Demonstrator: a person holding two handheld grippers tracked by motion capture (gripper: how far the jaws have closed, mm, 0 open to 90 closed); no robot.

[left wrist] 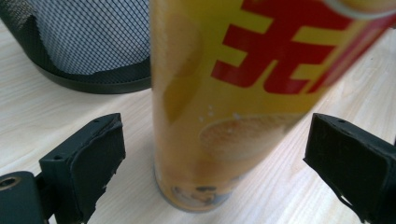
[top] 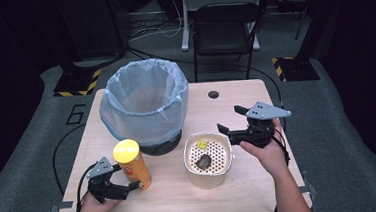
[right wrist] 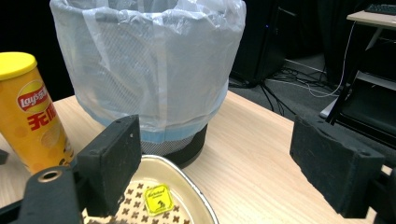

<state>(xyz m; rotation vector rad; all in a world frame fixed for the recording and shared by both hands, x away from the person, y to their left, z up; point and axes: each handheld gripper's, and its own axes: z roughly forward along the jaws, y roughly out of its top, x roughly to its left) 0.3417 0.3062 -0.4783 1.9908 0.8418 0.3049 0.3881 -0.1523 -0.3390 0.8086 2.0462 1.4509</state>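
1. Straddling the chip can [left wrist: 224, 102] low down, the left gripper [top: 115, 187] has jaws apart, not pinching yet.
2. Can stands beside the trash bin [top: 143, 101]; light, slick, crushable, so I'd grip mid-body gently.

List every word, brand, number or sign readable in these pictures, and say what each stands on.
"Lay's": red and yellow logo on the yellow chip can.
"无": large red character under that logo; a second character beside it is cut off.
"6": painted on the grey floor mat left of the table.
Yellow sticker inside the cream bowl: bears a small pictogram and a line of print too small to read.
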